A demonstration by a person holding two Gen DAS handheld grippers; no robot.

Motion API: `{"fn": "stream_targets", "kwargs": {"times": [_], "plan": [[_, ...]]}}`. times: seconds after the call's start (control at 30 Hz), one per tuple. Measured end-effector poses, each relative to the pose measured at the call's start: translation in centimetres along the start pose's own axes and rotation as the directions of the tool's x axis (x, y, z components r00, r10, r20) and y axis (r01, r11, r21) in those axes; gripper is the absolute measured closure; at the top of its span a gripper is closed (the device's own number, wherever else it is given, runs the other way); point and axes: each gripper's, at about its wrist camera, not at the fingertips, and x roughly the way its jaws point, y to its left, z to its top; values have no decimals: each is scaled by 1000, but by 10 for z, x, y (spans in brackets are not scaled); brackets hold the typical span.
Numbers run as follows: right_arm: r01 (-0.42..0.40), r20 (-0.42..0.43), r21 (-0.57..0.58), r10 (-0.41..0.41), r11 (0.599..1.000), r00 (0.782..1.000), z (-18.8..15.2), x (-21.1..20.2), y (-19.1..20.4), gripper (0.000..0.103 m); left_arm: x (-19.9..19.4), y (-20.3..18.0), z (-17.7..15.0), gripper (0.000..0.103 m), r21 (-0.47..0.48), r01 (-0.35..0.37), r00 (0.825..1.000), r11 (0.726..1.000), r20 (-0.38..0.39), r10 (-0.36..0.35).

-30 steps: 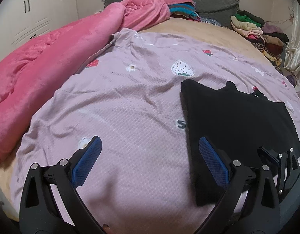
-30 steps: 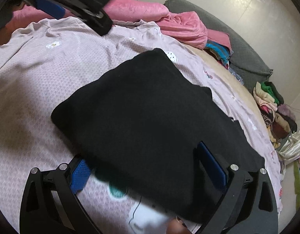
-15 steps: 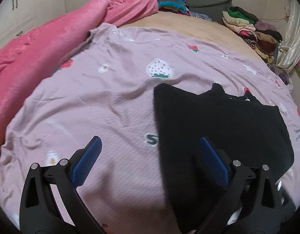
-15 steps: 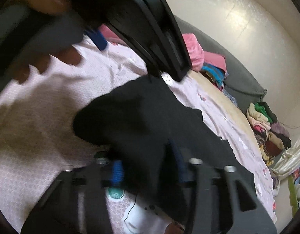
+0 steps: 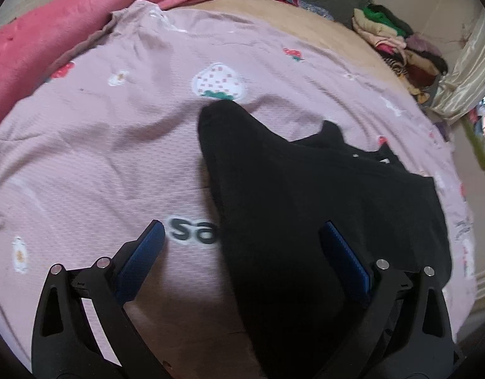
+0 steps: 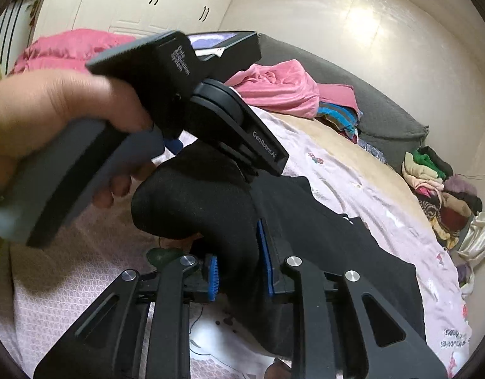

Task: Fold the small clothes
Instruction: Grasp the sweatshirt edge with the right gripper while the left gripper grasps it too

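Right wrist view only: the right gripper [image 6: 239,263] is closing, pads clamped on a raised fold of the black garment [image 6: 321,240]. Left wrist view: the left gripper [image 5: 242,259], jaws apart and narrowing, straddles the garment's edge mid-bedspread [image 5: 84,145].

Both wrist views close over bed [image 5: 84,145]
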Motion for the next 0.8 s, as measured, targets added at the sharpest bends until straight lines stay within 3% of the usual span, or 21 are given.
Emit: {"fn": "stream_targets", "kwargs": {"times": [0.03, 0.1, 0.17, 0.27, 0.8], "plan": [[5, 4, -2, -5, 1000, 1000, 0, -2, -1, 83, -1, -2, -1, 26, 0, 23, 1000, 1000, 4, -23], [11, 11, -2, -11, 1000, 1000, -1, -7, -4, 84, -2, -6, -1, 49, -4, 70, 997, 998, 14, -70], [8, 13, 13, -8, 1000, 1000, -1, -10, -5, 84, -5, -11, -3, 64, 1, 101, 995, 995, 23, -101], [14, 22, 33, -15, 999, 1000, -1, -16, -11, 84, -14, -23, -4, 76, 28, 106, 993, 994, 39, -108], [75, 89, 171, -91, 982, 992, -16, -67, -52, 86, -62, -101, -2, 78, 174, 76, 985, 982, 142, -101]]}}
